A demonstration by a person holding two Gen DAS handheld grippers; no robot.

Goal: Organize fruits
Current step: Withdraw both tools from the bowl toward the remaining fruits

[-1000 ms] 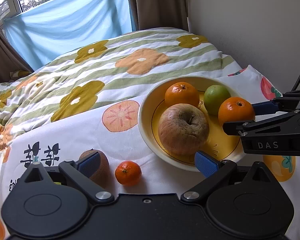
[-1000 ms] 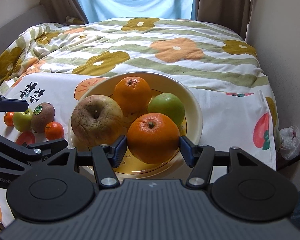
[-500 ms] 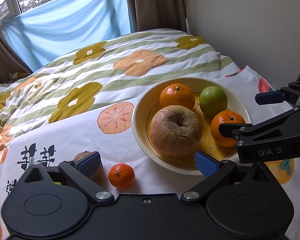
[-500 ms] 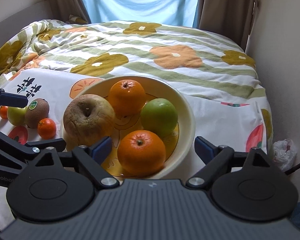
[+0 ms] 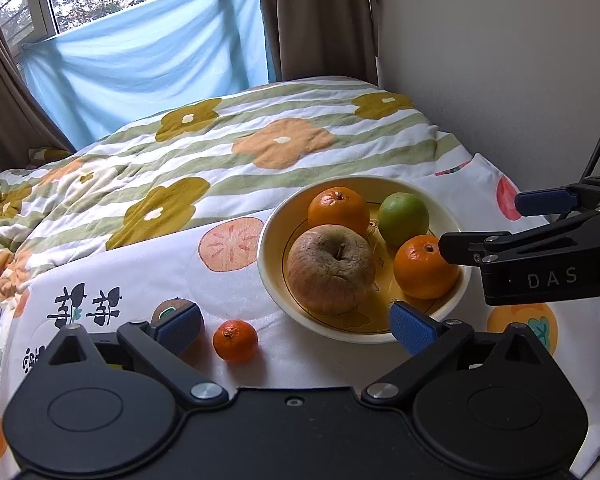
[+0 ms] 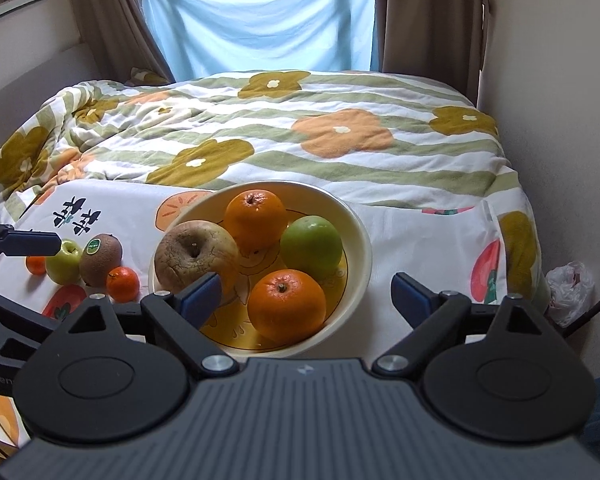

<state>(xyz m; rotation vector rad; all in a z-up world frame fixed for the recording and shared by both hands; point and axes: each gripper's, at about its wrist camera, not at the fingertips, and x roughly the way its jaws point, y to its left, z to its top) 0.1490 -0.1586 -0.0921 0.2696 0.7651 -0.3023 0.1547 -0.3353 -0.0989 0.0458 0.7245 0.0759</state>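
While my right fingers hang spread and empty over the near rim of the bowl, it holds two oranges, a green fruit and a wrinkled apple. My left fingers are spread too, empty, above the mandarin on the bed. Only the right view shows the green apple and a second mandarin beyond the kiwi.
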